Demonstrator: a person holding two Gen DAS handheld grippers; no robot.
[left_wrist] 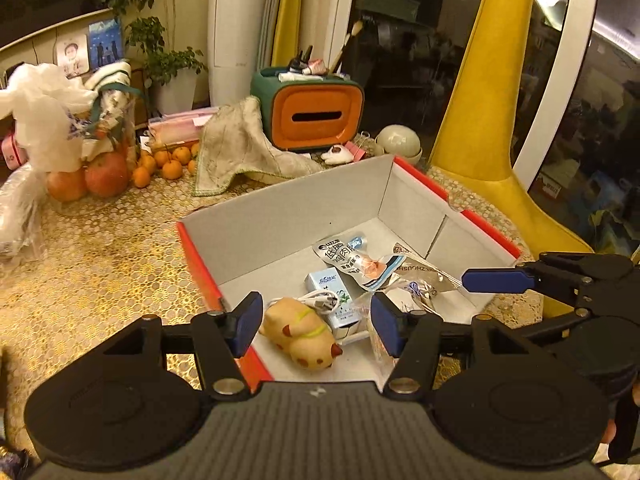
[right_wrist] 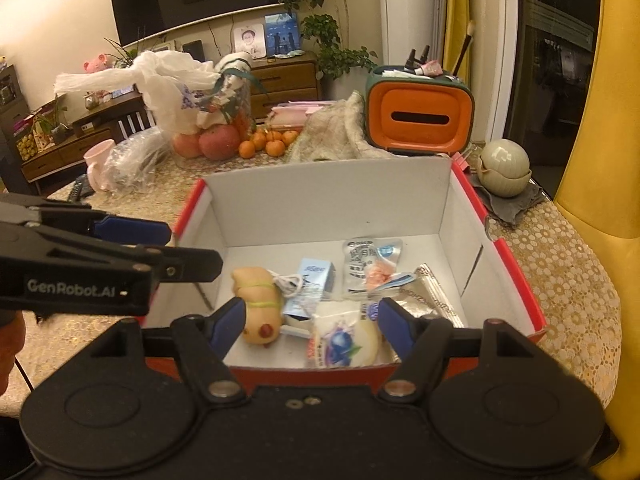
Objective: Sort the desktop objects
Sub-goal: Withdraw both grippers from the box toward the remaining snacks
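A red cardboard box with white inner walls (left_wrist: 280, 204) (right_wrist: 328, 200) stands on the table. It holds a tan toy animal (left_wrist: 300, 334) (right_wrist: 258, 304), a small blue carton (left_wrist: 330, 286) (right_wrist: 316, 274), a white cable (left_wrist: 320, 299), a printed snack pouch (left_wrist: 352, 260) (right_wrist: 364, 262), a foil packet (right_wrist: 434, 292) and a blueberry packet (right_wrist: 344, 340). My left gripper (left_wrist: 318, 326) hovers open above the toy, with nothing between its pads. My right gripper (right_wrist: 311, 328) is open too, over the blueberry packet at the box's near edge. Each view shows the other gripper's fingers (left_wrist: 496, 280) (right_wrist: 132, 229) at its side.
Behind the box are an orange and green tissue holder (left_wrist: 316, 114) (right_wrist: 420, 118), a crumpled cloth (left_wrist: 244, 144), small oranges (left_wrist: 168, 162), apples under a plastic bag (left_wrist: 104, 174) and stacked bowls (right_wrist: 506, 168). A pink mug (right_wrist: 98, 162) stands far left, and a yellow chair (left_wrist: 480, 120) is on the right.
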